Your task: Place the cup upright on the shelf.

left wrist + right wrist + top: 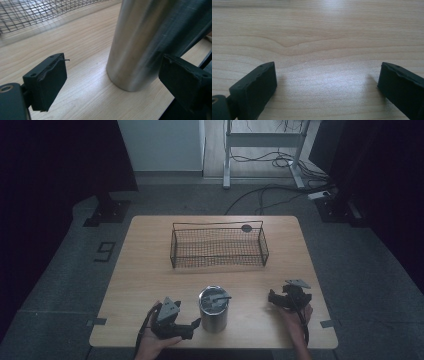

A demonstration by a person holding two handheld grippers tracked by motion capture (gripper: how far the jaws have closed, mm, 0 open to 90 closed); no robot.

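A shiny metal can (pixel 214 309) stands upright near the table's front edge, with something dark lying across its open top. My left gripper (pixel 192 326) sits just left of it, open, jaws pointing at its base. In the left gripper view the can (pixel 150 42) rises close ahead, slightly right of the gap between the jaws (pixel 115 80). A black wire mesh basket (pixel 218 245) stands at the middle back of the table. My right gripper (pixel 274 299) rests to the right of the can, open over bare wood (pixel 325 82), holding nothing.
The wooden table (pixel 145 270) has bare wood between the can and the basket. The basket's mesh (pixel 37 12) shows at the far left in the left gripper view. Beyond the table are a white desk frame (pixel 260 150), floor cables and dark curtains.
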